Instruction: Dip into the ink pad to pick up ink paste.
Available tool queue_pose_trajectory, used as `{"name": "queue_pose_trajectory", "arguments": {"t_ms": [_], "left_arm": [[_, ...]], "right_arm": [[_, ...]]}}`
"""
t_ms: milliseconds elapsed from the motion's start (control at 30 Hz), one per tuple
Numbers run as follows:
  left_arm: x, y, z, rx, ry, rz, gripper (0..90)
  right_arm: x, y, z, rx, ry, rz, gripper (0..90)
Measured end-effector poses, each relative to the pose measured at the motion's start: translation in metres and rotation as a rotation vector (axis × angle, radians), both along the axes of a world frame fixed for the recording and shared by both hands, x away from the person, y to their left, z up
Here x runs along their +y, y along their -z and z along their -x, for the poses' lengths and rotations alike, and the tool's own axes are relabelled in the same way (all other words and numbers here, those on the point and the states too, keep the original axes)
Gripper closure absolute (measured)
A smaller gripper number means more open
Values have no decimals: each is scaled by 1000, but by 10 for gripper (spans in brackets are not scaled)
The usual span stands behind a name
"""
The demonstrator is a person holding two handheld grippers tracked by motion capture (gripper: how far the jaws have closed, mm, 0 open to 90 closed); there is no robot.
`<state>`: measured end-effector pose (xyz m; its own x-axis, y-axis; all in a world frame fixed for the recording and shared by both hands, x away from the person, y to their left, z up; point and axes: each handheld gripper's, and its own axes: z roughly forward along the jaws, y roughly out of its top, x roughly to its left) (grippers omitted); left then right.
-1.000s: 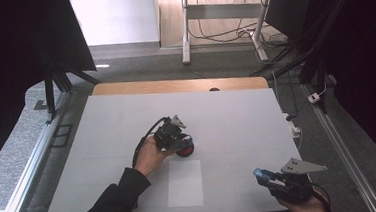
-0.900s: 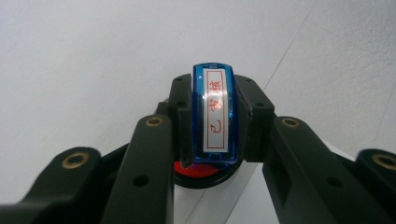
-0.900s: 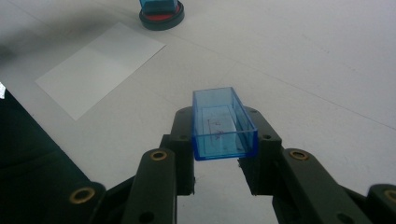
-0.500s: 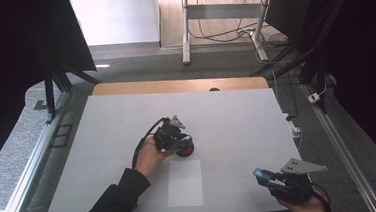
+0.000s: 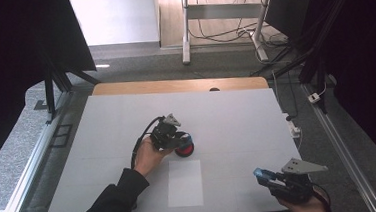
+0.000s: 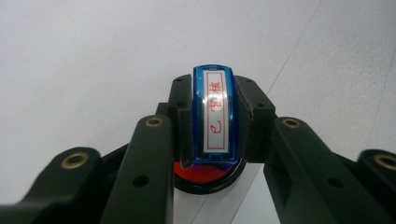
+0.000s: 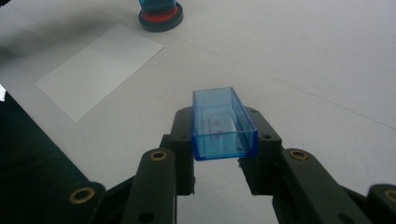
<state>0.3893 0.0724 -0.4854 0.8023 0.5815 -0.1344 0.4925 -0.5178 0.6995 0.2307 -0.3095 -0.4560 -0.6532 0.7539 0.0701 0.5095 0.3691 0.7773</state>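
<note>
Left gripper (image 6: 212, 154) jaws pinching blue plastic stamp (image 6: 213, 116), pressed onto round red ink pad (image 5: 184, 149). Right gripper (image 7: 219, 158) clamping blue transparent cap (image 7: 223, 123). White paper sheet (image 5: 185, 182) unstamped.

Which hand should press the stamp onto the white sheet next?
Left. The left gripper is shut on the stamp over the red ink pad, beside the white sheet; the right gripper holds the blue cap.

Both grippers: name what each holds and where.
Left gripper: blue stamp, gripped on its two long sides over the red ink pad. Right gripper: blue cap, by its sides.
</note>
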Motion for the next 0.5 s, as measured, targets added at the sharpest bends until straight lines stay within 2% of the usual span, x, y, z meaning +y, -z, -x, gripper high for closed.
{"name": "queue_pose_trajectory", "arguments": {"t_ms": [500], "left_arm": [[15, -17, 12, -5, -2, 35, 703]], "right_arm": [[0, 0, 0, 7, -11, 1, 684]]}}
